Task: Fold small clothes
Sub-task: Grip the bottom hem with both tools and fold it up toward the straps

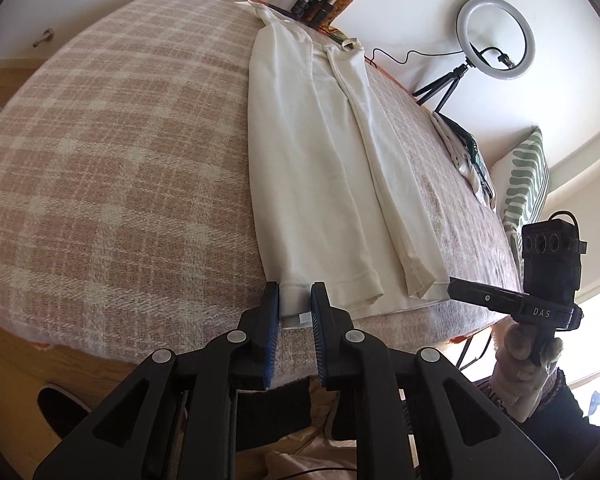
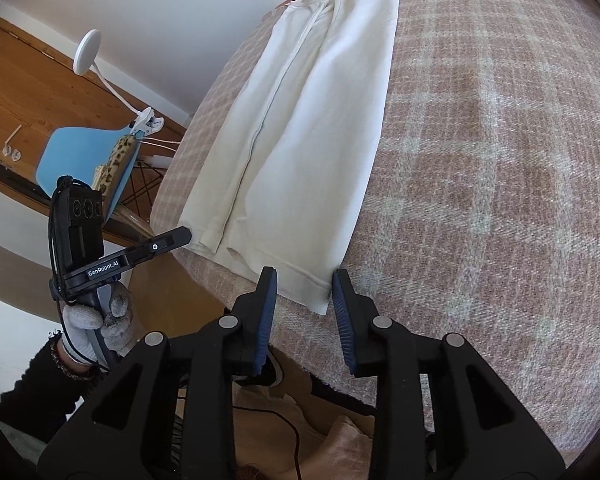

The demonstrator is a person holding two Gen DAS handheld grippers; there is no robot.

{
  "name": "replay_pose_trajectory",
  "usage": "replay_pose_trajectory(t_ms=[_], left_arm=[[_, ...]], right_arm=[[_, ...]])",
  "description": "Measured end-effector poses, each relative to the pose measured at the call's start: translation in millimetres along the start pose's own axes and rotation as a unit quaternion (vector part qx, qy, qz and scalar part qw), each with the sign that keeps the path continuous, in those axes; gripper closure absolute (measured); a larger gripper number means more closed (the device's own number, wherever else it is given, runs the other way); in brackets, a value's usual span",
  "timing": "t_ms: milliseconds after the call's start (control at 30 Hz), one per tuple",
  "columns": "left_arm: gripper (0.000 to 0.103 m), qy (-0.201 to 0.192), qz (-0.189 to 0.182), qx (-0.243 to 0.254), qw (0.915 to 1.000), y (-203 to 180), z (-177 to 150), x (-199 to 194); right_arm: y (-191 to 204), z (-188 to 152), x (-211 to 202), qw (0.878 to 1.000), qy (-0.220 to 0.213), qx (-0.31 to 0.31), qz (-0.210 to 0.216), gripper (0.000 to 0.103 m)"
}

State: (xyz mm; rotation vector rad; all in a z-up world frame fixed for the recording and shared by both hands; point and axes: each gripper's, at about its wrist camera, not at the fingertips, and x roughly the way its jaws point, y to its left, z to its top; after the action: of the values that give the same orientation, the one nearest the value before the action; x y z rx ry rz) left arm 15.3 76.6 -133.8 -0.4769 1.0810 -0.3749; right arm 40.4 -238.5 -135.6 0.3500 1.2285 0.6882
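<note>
Left wrist view: the white garment [image 1: 320, 168] lies flat on the plaid bed [image 1: 112, 152], its long axis running from the collar at upper centre down to the hem at lower centre. It looks soft, light and limp, best pinched at the hem corners. The left claw [image 1: 295, 298] is spread around the hem's left corner.

Right wrist view: the right claw [image 2: 305, 284] is spread astride the hem's lower corner, with the garment stretching toward the frame's top.
</note>
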Motion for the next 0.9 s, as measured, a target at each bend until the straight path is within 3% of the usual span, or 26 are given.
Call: replay_pose_trajectory(t_ms=[133,200,267,567,900], left_arm=[[0.091,0.004,-0.007,-0.001,1.0,-1.5,1.2,0.1],[0.096,0.003,-0.009,-0.003,0.9999,-1.1,1.2,-1.6],[0.097,0.0,-0.011,-0.004,0.9999,-2.7,2.1,-4.7],[0.098,-0.035,-0.031,0.01,0.9989,-25.3,26.2,-17.6],[0.099,-0.07,-0.014,-0.001,0.9975,-29.6,73.0,-15.3]], right_arm=[[-0.2,1.9,6.2,1.0,-0.002,0.012,0.028,0.073],[-5.0,1.4,10.2,0.999,0.005,0.026,0.04,0.09],[-10.9,0.4,11.0,0.998,0.006,0.042,0.052,0.093],[-5.4,16.9,-10.3,0.992,-0.038,0.057,0.103,0.095],[4.9,65.2,-22.1,0.991,-0.084,0.056,0.093,0.095]])
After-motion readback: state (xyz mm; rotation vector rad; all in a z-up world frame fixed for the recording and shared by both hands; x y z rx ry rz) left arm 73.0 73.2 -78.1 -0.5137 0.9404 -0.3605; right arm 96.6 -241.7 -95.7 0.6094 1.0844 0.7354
